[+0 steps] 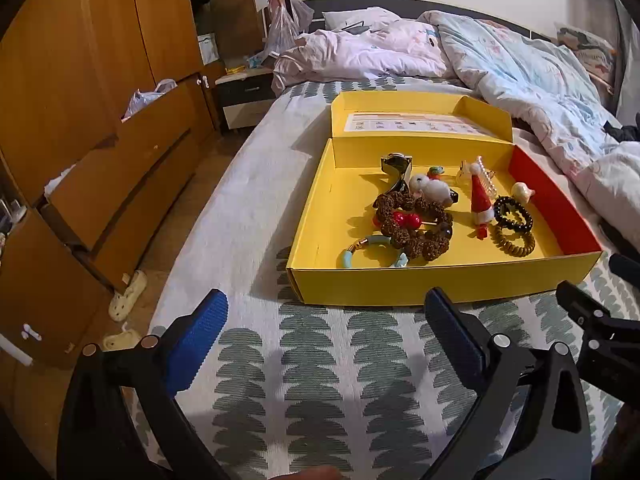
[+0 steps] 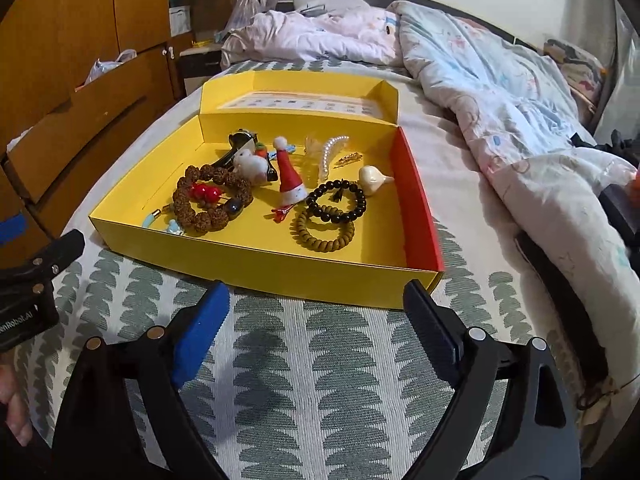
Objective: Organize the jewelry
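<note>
An open yellow box point(image 1: 440, 284) point(image 2: 256, 258) lies on the bed with its lid folded back. Inside lie a brown rough-bead bracelet point(image 1: 416, 226) point(image 2: 188, 204), a black bead bracelet point(image 1: 514, 212) point(image 2: 336, 200), a tan coil bracelet point(image 1: 514, 242) point(image 2: 322, 234), a turquoise bracelet point(image 1: 374, 252), a red Santa hat clip point(image 1: 479, 196) point(image 2: 290, 176), red cherries point(image 1: 406, 220) point(image 2: 206, 193), a watch point(image 1: 396, 168) and a pearl clip point(image 2: 330, 152). My left gripper point(image 1: 326, 322) and right gripper point(image 2: 316, 310) are open and empty, just in front of the box.
The bed cover point(image 1: 320, 380) has a green leaf pattern. Crumpled quilts point(image 1: 520, 72) point(image 2: 500, 92) lie behind and right of the box. Wooden wardrobe and drawers point(image 1: 100, 120) stand left, with slippers point(image 1: 128, 296) on the floor. A nightstand point(image 1: 244, 96) is at the back.
</note>
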{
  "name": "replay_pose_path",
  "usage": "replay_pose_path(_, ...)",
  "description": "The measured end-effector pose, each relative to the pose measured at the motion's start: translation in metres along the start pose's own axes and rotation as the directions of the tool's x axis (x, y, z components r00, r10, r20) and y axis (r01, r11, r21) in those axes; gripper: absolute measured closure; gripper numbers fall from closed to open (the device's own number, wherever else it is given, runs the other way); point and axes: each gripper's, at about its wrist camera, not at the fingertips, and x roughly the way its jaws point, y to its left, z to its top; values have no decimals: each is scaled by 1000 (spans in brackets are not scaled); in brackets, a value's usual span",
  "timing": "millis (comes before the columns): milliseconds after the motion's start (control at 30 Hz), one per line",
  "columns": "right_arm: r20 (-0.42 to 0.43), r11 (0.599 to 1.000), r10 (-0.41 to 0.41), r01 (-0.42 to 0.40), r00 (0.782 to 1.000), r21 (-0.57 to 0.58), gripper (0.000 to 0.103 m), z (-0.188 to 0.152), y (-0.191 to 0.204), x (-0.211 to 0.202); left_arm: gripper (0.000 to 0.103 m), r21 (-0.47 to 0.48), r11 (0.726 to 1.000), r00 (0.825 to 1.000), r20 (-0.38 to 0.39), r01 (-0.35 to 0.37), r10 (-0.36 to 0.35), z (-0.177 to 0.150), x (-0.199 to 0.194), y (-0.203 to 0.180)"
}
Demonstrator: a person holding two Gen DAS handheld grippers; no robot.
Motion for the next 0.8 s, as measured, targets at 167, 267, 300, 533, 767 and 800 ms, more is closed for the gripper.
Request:
replay_pose_path(167, -2, 1000, 1, -1, 1000, 1, 13, 0, 0, -1, 6, 26, 999, 999, 16, -28, 28, 0, -3, -4)
replay_pose_path(267, -4, 1000, 0, 0, 1000, 4, 13, 1, 0, -1, 6, 18, 1000, 1000, 15, -13, 12, 1, -3, -1)
replay_pose_path(300, -4, 1000, 0, 0, 1000, 5, 13, 1, 0, -2, 6, 17, 1000, 1000, 13, -11, 11, 2, -3, -1)
replay_pose_path(533, -7, 1000, 2, -2, 1000, 9, 12, 1, 0, -2, 6, 5, 1000, 1000, -9, 14, -14, 3, 1, 1)
replay_pose_path(767, -7, 1000, 0, 0, 1000, 9, 11, 1, -1, -1, 6, 6, 1000, 999, -30, 22, -21, 2, 4, -1)
replay_pose_path(800, -6, 1000, 1, -1, 1000, 11, 11, 1, -1, -2, 6, 4, 1000, 999, -32, 24, -24, 2, 4, -1)
